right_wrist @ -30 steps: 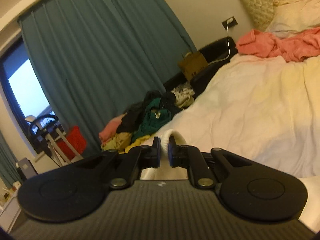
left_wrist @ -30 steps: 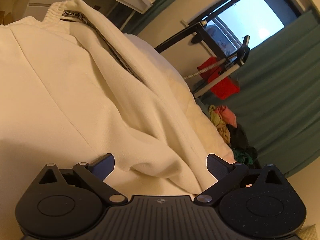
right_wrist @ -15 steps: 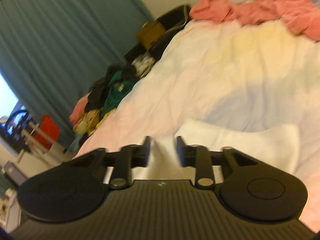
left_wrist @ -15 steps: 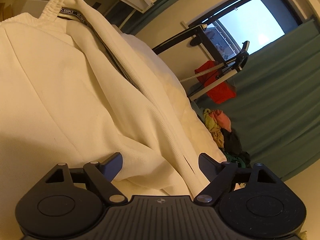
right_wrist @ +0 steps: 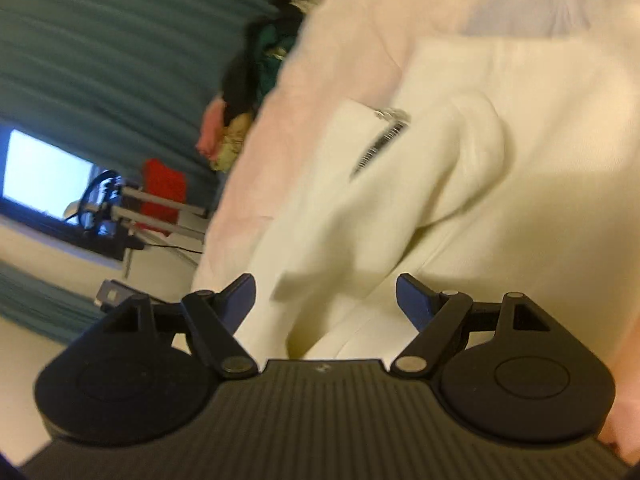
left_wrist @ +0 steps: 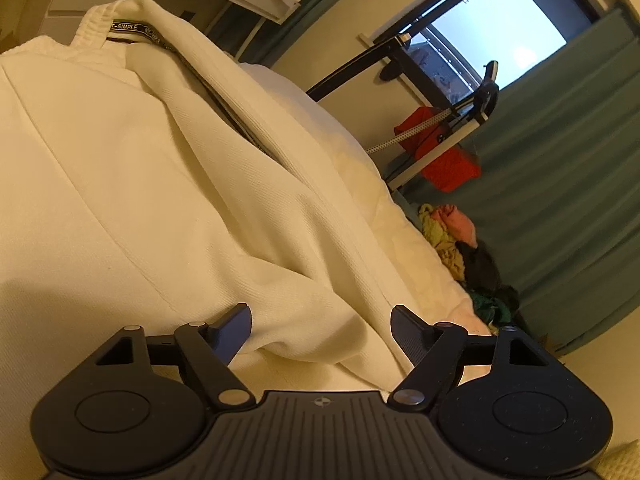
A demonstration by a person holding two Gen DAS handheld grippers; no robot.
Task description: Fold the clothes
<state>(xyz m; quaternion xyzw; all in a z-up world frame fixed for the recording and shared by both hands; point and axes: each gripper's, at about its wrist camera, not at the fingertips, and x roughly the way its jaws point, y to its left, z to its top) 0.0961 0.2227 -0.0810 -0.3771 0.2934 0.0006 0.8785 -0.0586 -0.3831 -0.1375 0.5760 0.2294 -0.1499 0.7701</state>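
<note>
Left wrist view: left gripper (left_wrist: pixel 321 330) closing around cream ribbed-cotton garment (left_wrist: pixel 160 184) fold, right gripper (right_wrist: pixel 325 298) opening, nothing pinched yet; next, probably pinch and fold over.

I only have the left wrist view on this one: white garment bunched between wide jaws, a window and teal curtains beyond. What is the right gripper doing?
Observer: The right gripper has its jaws opening; a fold of the white garment lies between them, and the pads do not press on it.
Operator: Any detail on the garment that I can't see from my side?
Observer: Yes, a metal zipper shows on it, near a rounded fold.
Operator: My own gripper, is it gripping?
Observer: The left gripper has its jaws closing around a bunched fold, but the pads are not yet pressing it.
</note>
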